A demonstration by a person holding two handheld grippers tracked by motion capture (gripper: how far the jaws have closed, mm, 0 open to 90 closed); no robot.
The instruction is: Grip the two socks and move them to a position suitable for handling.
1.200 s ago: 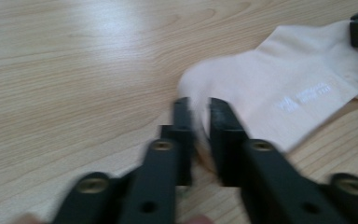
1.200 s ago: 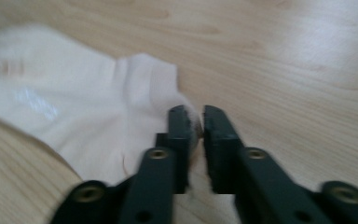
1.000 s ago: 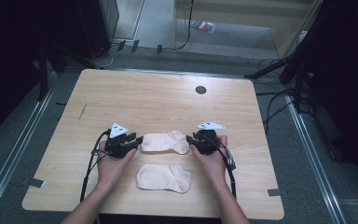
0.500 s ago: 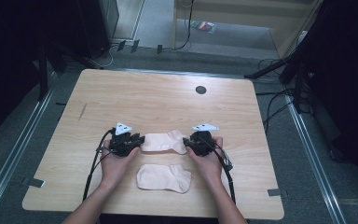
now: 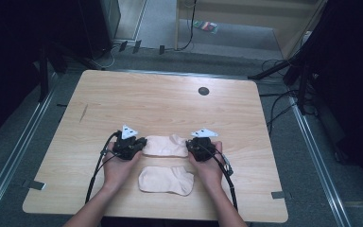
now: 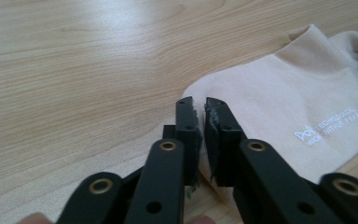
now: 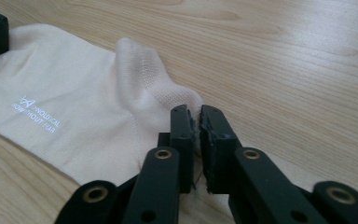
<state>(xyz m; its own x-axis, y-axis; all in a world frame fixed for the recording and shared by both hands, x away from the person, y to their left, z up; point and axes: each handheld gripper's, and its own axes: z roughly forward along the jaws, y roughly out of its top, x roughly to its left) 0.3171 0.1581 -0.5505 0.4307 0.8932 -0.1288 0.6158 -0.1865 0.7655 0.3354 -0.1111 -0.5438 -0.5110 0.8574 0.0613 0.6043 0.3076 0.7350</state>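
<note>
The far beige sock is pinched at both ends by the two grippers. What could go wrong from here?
1. The left gripper and the right gripper each hold only a thin edge of the far beige sock, so one end could slip out on lifting.
2. The near beige sock lies close below it between the hands; a lowered wrist might drag it across the light wooden table.

The far half of the wooden table point(image 5: 160, 101) lies open except a small dark round hole point(image 5: 203, 91). Two beige socks point(image 5: 165, 145) point(image 5: 166, 179) occupy the near middle.
</note>
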